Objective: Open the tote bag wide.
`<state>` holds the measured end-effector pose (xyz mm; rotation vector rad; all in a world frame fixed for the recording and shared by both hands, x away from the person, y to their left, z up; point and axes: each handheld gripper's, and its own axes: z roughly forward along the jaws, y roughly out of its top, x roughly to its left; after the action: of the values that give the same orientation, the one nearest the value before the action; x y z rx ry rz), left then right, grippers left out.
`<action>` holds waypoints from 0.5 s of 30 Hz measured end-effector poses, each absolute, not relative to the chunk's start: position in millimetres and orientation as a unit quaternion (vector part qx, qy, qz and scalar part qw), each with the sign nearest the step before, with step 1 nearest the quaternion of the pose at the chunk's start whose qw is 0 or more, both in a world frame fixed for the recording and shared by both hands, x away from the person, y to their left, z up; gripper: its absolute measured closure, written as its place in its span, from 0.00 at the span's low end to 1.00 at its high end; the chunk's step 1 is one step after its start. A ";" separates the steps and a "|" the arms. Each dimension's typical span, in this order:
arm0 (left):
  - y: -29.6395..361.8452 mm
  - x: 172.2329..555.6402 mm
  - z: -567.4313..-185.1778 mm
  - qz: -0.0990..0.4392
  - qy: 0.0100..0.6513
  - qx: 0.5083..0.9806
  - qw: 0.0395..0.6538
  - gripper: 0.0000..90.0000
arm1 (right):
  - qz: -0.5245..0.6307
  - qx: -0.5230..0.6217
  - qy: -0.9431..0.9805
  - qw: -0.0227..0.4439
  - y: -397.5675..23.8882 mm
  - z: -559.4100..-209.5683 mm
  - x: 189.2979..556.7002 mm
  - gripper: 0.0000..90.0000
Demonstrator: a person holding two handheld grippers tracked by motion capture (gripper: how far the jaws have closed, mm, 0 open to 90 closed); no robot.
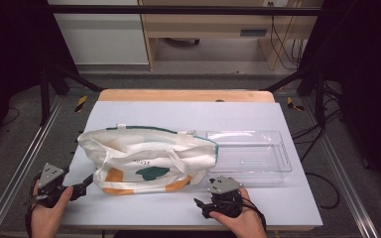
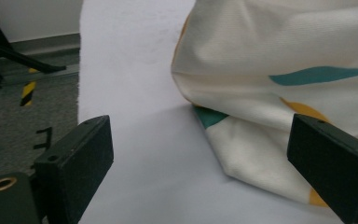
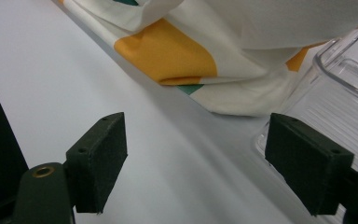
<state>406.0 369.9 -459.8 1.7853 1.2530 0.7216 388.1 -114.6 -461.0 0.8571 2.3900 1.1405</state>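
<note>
A cream cloth tote bag point(image 1: 146, 158) with orange and teal patches lies slumped on the white table, left of centre. My left gripper point(image 1: 86, 180) is held at the table's left edge and points at the bag's lower left corner point(image 2: 261, 140). Its jaws are open, and that corner lies just ahead of them, untouched. My right gripper point(image 1: 202, 207) rests near the front edge, below the bag's right end. Its jaws are open too, with bare table between them. Ahead of my right gripper point(image 3: 200, 163) lie the bag's orange patch point(image 3: 168, 53) and a folded hem.
A clear plastic tray point(image 1: 258, 156) lies to the right of the bag, touching its right end; its rim point(image 3: 340, 74) is close to my right gripper's right jaw. A wooden strip point(image 1: 186, 95) runs along the table's far edge. Grey floor point(image 2: 23, 116) lies beyond the left edge.
</note>
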 end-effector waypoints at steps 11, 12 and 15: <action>366.3 402.7 -456.5 0.295 0.486 0.708 0.418 0.07 | 0.407 0.297 0.844 0.184 -114.2 -458.1 385.9 0.23; 365.5 402.3 -456.0 0.296 0.484 0.710 0.418 0.07 | 0.406 0.298 0.844 0.183 -114.2 -457.8 385.2 0.23; 363.2 401.6 -455.1 0.295 0.479 0.712 0.420 0.07 | 0.407 0.296 0.844 0.185 -115.1 -456.5 383.4 0.24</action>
<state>401.6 363.2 -455.1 1.7842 1.2006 0.7393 383.4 -115.1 -456.5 0.8333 2.3785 1.1457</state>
